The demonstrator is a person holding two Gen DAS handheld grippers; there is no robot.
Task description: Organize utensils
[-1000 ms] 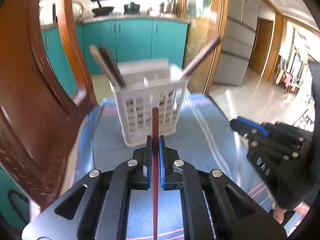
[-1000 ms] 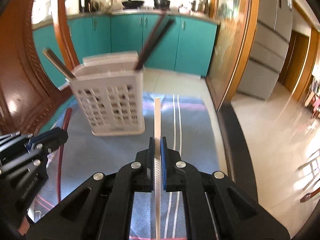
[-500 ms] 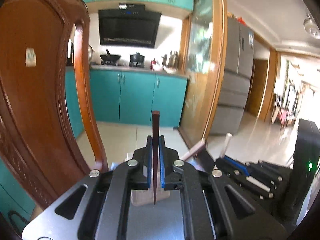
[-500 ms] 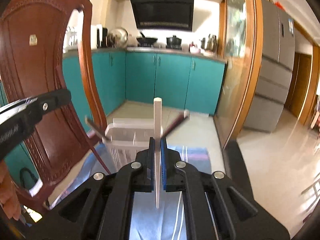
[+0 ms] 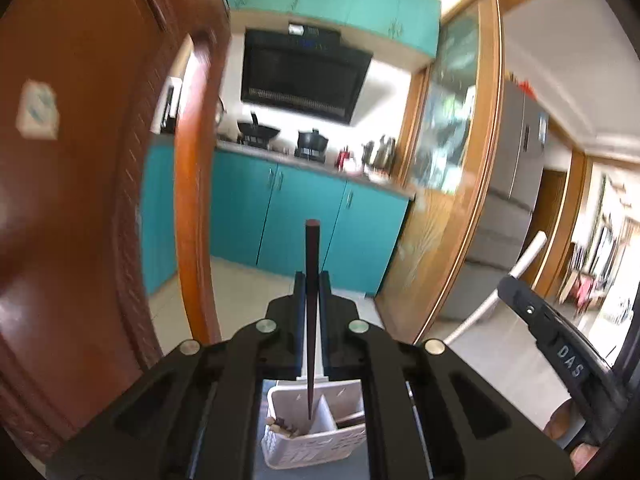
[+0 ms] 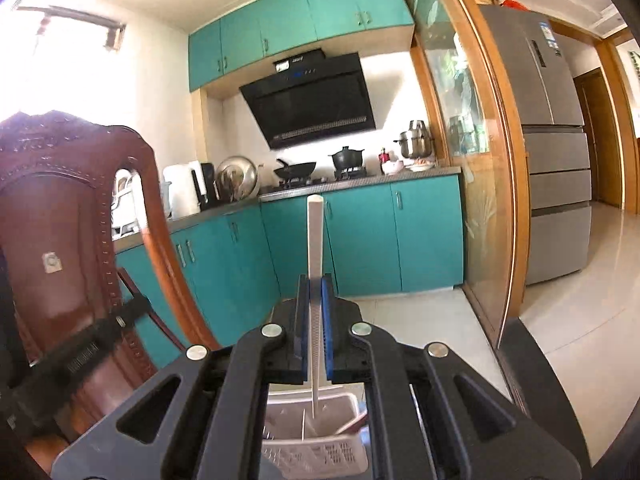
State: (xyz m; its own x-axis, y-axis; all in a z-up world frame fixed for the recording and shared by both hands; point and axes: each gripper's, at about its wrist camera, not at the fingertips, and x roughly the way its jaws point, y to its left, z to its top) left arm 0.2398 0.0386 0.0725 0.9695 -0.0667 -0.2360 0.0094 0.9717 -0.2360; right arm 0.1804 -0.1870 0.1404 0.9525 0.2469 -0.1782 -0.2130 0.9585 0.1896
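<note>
My left gripper (image 5: 311, 280) is shut on a dark red chopstick (image 5: 311, 264), held upright with its thin tip over the left compartment of the white slotted utensil basket (image 5: 312, 446) below. Brown chopsticks lie in that basket. My right gripper (image 6: 316, 284) is shut on a white chopstick (image 6: 315, 248), also upright, its tip over the same basket (image 6: 320, 454). The right gripper (image 5: 560, 352) with the white chopstick (image 5: 528, 256) shows at the right of the left wrist view. The left gripper (image 6: 86, 346) shows at the left of the right wrist view.
A carved wooden chair back (image 5: 72, 200) stands close on the left and also shows in the right wrist view (image 6: 68, 240). Teal kitchen cabinets (image 6: 360, 240), a range hood, a glass door frame (image 6: 492, 200) and a fridge are beyond.
Both grippers lifted and tipped their chopsticks from low over the blue cloth to upright above the basket, which now sits beneath the fingers. Both stayed shut.
</note>
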